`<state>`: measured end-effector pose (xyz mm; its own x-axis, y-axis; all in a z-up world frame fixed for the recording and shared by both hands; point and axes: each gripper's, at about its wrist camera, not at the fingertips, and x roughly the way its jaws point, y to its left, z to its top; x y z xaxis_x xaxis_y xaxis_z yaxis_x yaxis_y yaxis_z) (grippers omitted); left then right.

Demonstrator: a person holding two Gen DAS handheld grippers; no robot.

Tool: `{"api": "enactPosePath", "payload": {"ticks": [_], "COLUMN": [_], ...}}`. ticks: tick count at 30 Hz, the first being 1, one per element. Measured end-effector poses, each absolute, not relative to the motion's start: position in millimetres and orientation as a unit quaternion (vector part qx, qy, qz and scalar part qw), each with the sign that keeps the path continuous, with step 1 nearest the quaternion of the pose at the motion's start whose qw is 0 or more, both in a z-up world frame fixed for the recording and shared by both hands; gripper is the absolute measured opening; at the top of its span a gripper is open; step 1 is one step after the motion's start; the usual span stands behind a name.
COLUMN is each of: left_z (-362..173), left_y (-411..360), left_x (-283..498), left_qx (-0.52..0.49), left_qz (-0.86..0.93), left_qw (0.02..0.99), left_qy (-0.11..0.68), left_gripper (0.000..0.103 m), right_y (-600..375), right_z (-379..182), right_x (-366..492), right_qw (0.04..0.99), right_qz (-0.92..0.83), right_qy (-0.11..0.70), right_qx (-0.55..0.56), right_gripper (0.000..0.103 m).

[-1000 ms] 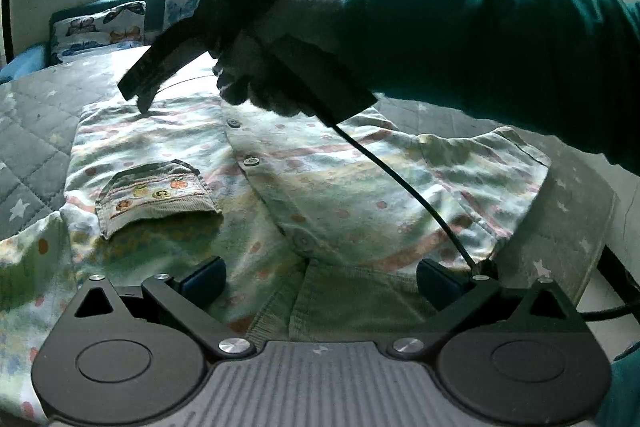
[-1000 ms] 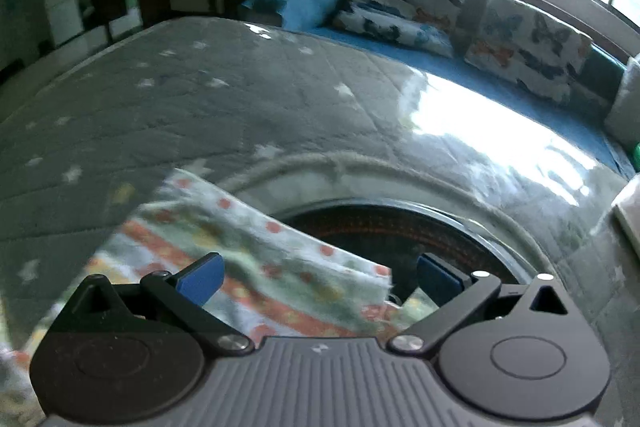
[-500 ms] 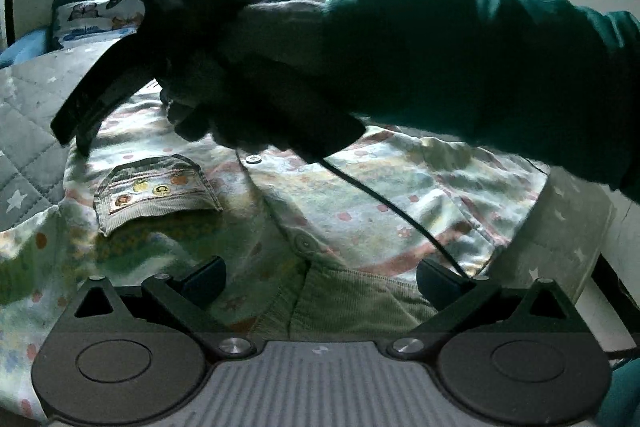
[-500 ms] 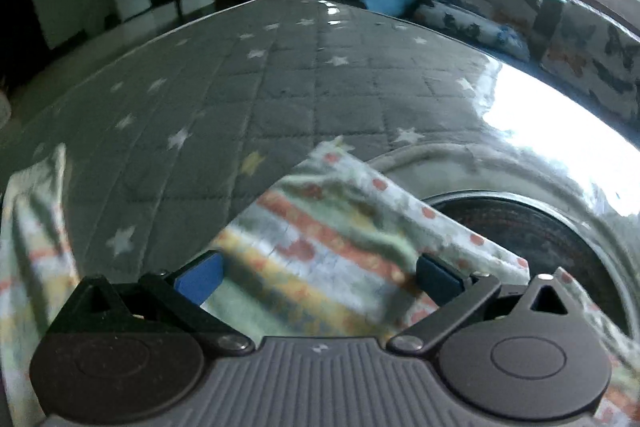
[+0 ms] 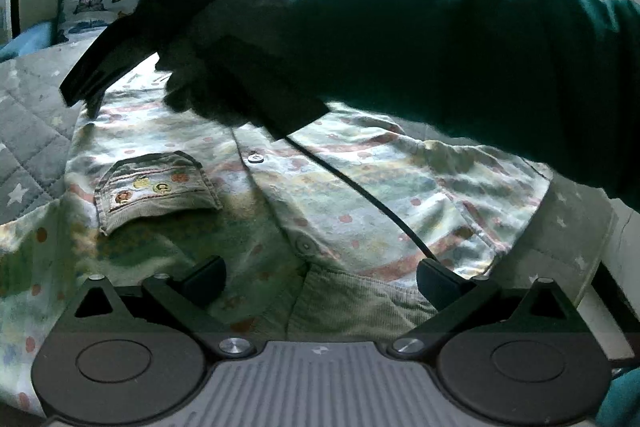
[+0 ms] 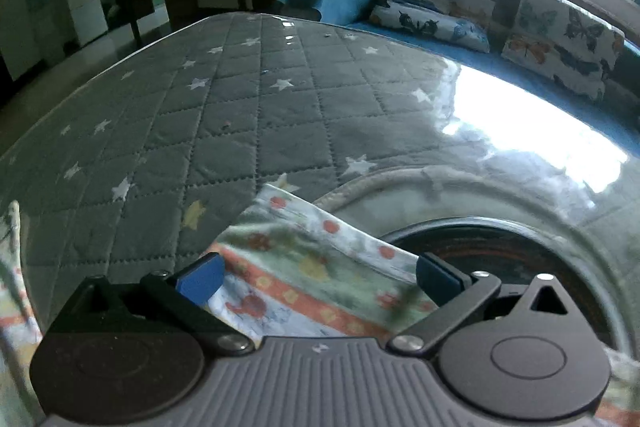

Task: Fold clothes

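A small patterned shirt with dots, stripes, snap buttons and a corduroy chest pocket lies flat on the grey quilted bed. My left gripper is open and empty, hovering over the shirt's lower hem. My right gripper, held in a dark-sleeved hand, reaches across the left wrist view to the shirt's far left corner. In the right wrist view my right gripper is open, with the shirt's corner lying between its fingers.
The grey star-quilted mattress stretches ahead. A dark round opening with a grey rim sits by the shirt's corner. A blue sofa with butterfly cushions stands under the window. A black cable crosses the shirt.
My right gripper swung left along the shirt's far edge, then came back a little toward its corner. The left gripper stayed over the hem. Both stayed open.
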<state>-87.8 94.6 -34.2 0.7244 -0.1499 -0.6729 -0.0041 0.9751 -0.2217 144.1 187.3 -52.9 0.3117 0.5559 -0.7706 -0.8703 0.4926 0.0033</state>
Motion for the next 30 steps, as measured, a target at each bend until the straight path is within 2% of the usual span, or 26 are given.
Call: {"api": "enactPosePath", "payload": {"ticks": [5,9,13,18,24,30], "left_z": [-35.5,-35.8,-37.5,-32.6,-8.4,-5.0], "left_y": [95.2,95.3,93.6,98.9,130.3,177.5], "left_x": [-85.8,-85.5,-84.8,-90.2,-102.6,-98.2], "left_qx": [-0.103,-0.102,-0.094,-0.096,-0.129,-0.169], "left_qz": [-0.043,-0.043,-0.042,-0.038,-0.023,0.019], "left_qw": [0.923,0.923,0.925,0.925,0.937,0.937], "left_qy": [0.369,0.367,0.366,0.366,0.325,0.305], "left_gripper": [0.103,0.103,0.103,0.103,0.103,0.103], "right_y": [152.3,132.9,119.5,90.4,38.8,-0.2], "right_z": [-35.6,-49.2,-61.9,-42.7,-26.5,-44.3], "right_x": [123.4,118.7,144.6,151.0,109.9,71.2], "right_qw": [0.762,0.765,0.785,0.802,0.784,0.774], "right_qz": [0.484,0.465,0.427,0.415,0.454,0.454], "right_qy": [0.352,0.361,0.396,0.377,0.365,0.374], "right_qx": [-0.249,-0.261,-0.210,-0.205,-0.215,-0.235], "right_gripper": [0.103,0.103,0.103,0.103,0.103,0.103]}}
